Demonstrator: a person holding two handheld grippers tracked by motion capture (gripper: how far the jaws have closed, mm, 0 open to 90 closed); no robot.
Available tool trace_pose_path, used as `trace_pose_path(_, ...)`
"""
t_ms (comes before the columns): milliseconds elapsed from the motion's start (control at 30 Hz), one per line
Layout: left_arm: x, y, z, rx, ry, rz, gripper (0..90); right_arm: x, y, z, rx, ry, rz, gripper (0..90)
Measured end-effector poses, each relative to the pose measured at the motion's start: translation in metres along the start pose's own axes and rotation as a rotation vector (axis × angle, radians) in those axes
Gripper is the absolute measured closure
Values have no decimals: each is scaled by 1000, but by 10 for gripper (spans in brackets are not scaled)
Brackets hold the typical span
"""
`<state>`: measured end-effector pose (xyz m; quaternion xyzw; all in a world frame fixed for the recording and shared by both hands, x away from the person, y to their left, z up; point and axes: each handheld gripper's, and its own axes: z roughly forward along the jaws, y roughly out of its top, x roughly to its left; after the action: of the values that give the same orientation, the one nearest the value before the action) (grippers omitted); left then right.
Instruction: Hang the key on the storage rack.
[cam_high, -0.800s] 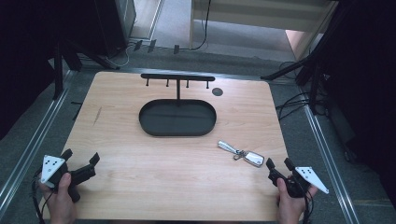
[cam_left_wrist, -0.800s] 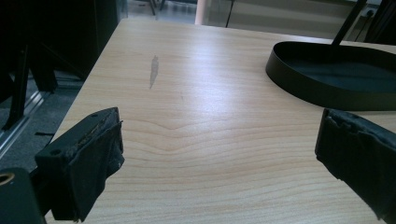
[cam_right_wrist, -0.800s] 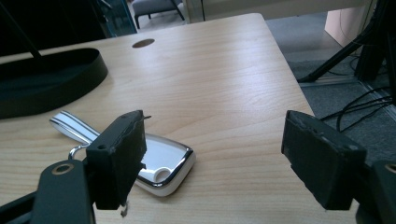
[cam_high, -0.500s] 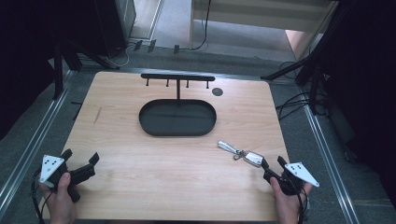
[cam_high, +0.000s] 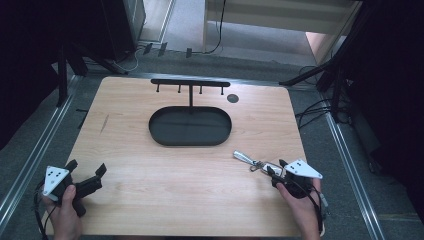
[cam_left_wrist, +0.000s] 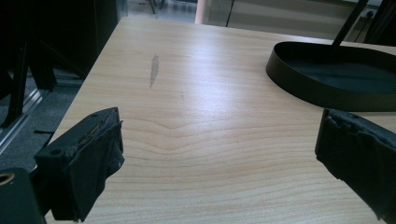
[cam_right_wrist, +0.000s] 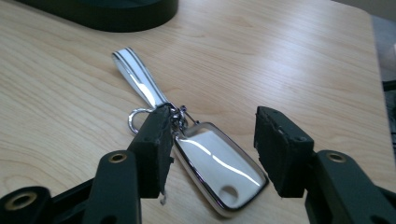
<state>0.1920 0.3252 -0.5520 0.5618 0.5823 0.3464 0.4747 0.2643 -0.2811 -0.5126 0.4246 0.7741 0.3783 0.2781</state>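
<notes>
A silver key fob lies flat on the wooden table, joined by a small ring to a shiny metal strap. My right gripper is low over the fob with its jaws astride it. The left pad is at the fob's edge by the ring, and the right pad stands clear of it. In the high view this gripper is near the front right, over the keychain. My left gripper rests wide open at the front left, nothing between its fingers.
A black oval tray sits mid-table, and behind it is a black bar with several hooks. A dark round disc lies by the back right. The tray's rim is ahead and right of the left gripper.
My right gripper has moved forward and to the left, onto the key fob, so its jaws now straddle it. The left gripper has stayed where it was.
</notes>
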Motion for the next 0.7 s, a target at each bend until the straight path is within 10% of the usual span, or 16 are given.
trace_pose_path(700,2,0,0,-3,-8,-18,13,21,63,58,339,127,-239,628)
